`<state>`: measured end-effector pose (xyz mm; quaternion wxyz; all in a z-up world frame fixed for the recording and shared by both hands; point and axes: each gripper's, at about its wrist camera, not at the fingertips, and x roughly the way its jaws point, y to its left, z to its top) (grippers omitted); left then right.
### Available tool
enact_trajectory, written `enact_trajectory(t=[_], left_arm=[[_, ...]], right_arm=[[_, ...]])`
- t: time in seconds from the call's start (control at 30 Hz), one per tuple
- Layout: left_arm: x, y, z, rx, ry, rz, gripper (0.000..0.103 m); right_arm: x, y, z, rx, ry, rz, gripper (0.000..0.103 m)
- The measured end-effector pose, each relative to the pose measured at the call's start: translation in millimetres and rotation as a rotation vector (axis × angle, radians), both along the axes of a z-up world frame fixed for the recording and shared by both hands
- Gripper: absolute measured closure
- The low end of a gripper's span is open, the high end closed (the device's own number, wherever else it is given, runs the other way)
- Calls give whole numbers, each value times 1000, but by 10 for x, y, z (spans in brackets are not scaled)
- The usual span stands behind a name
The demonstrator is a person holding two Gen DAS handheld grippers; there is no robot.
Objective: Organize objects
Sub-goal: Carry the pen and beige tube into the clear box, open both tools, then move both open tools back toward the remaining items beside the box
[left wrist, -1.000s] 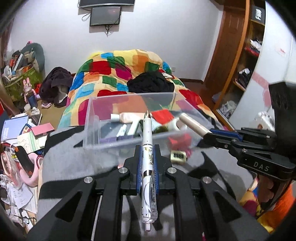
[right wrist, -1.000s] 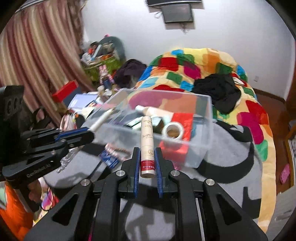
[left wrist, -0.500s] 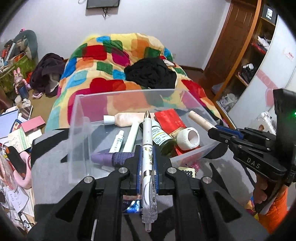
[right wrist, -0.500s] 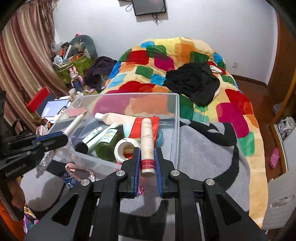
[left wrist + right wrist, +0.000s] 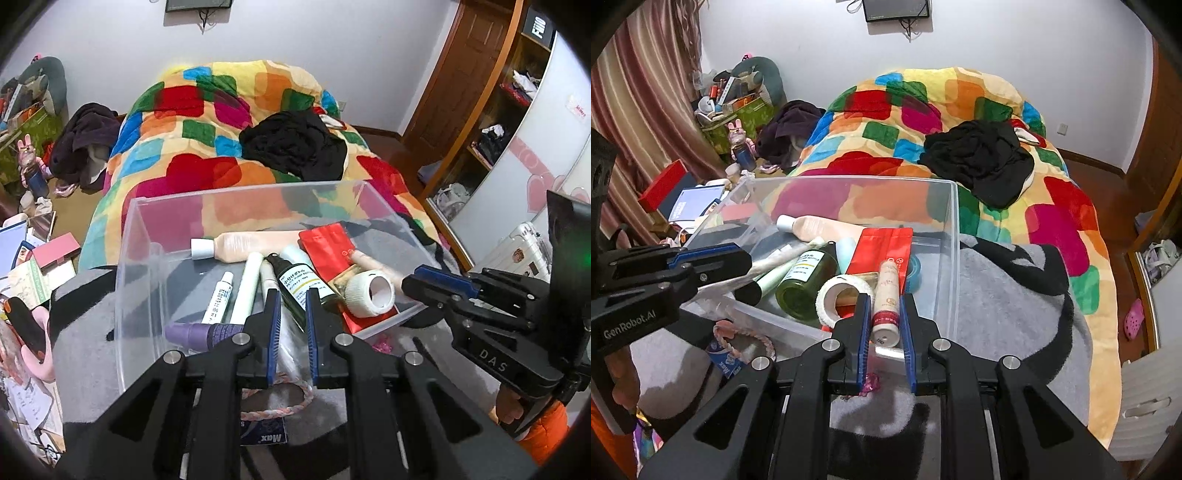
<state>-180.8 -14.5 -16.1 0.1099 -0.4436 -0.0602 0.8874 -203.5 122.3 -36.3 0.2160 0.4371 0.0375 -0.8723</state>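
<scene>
A: Behind you is a bed with a patchwork quilt [image 5: 221,122]. A fuzzy grey blanket [image 5: 997,295] carries the clear hard-plastic box [image 5: 133,258].

B: And my grippers?

A: Your right gripper [image 5: 884,325] is clamped on a smooth beige tube [image 5: 888,291] with a red band. It sits over the box's near right corner. Your left gripper [image 5: 291,317] has its fingers apart over the near wall. Something clear and blurred sits between them.

B: What's inside the box?

A: A green glass bottle [image 5: 299,291], a ribbed white tape roll [image 5: 369,293] and a glossy red pouch [image 5: 882,247]. Only your left view shows the purple cylinder [image 5: 201,334]. Only your right view shows the striped curtain [image 5: 639,110].
</scene>
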Motion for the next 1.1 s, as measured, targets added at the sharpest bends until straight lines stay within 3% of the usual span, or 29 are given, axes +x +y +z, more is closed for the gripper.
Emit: enact_trajectory(t=[0.1,0.3,0.63,0.73,1.1], left_arm=[[58,-6,50,-1,17,2,91],[227,-28,153,-20,67,13,80],[595,-72,147,-65,109,42,55],[693,-104,67,-68,97,47,49],[871,-206,-431,-64,-40,70,47]], right_arm=[[55,20,36,-1,14,4,88],[203,46,139,-20,40,29,83],[539,-17,217,-45,77,109,65],[606,-54,161,-31,67,131,64],[601,-184,-292,33,-42,172,64]])
